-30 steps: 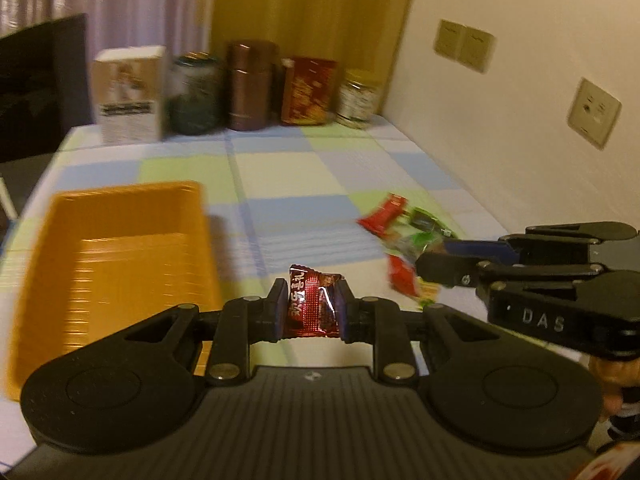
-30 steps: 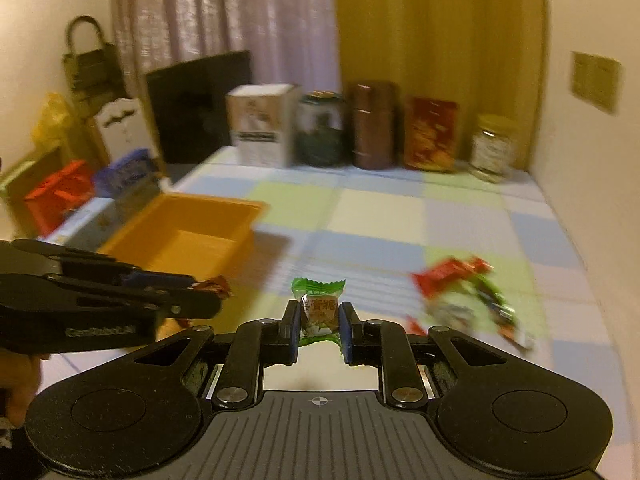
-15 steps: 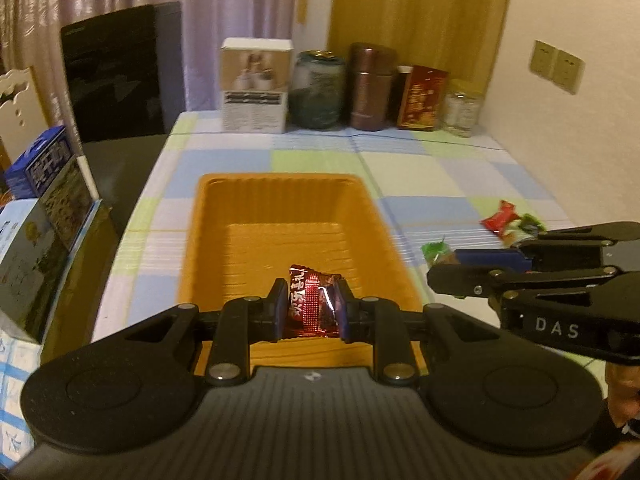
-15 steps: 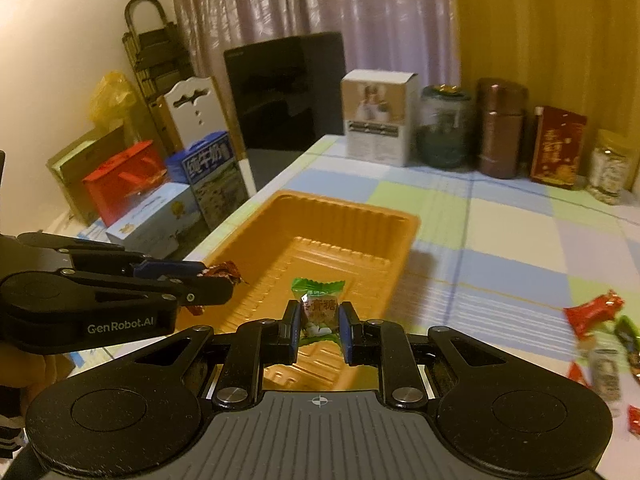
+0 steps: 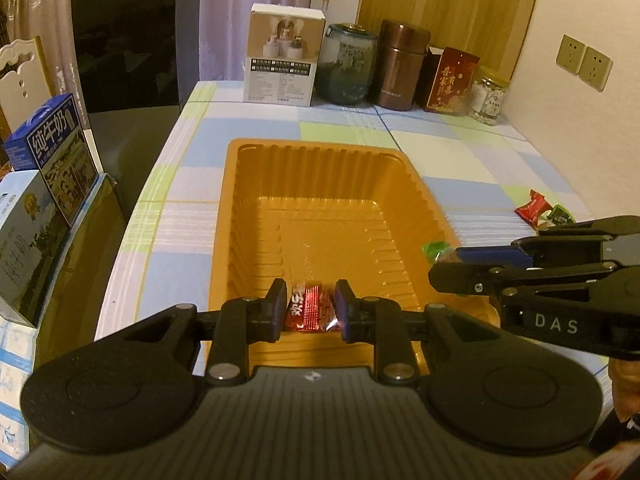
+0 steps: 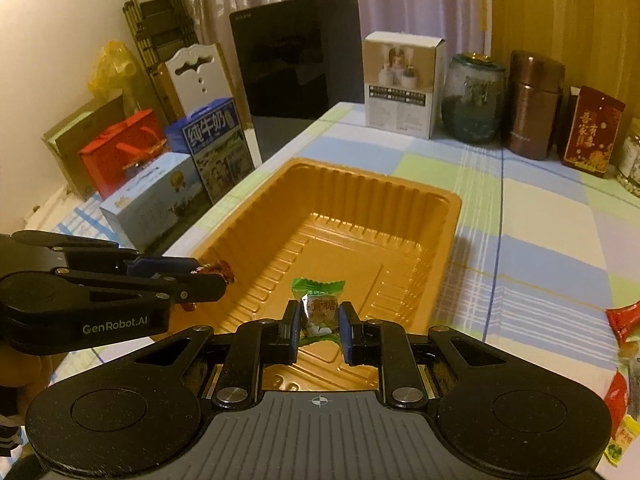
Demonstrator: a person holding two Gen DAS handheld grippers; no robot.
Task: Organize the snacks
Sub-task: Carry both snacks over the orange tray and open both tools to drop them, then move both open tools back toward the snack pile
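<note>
Both grippers hang over the ribbed orange plastic tray (image 5: 404, 204), nothing lying inside. Left gripper (image 5: 311, 309) pinches a red foil candy (image 5: 310, 312); right gripper (image 6: 320, 325) pinches a green-wrapped candy (image 6: 318, 311). Right view alone shows red gift bag (image 6: 124, 152).

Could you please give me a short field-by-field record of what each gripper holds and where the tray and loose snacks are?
left gripper: shut on red candy, over tray
right gripper: shut on green candy, over tray
tray: orange, on checked tablecloth, nothing lying in it
loose snacks: on the cloth right of the tray
back of table: box, jars, red packet
</note>
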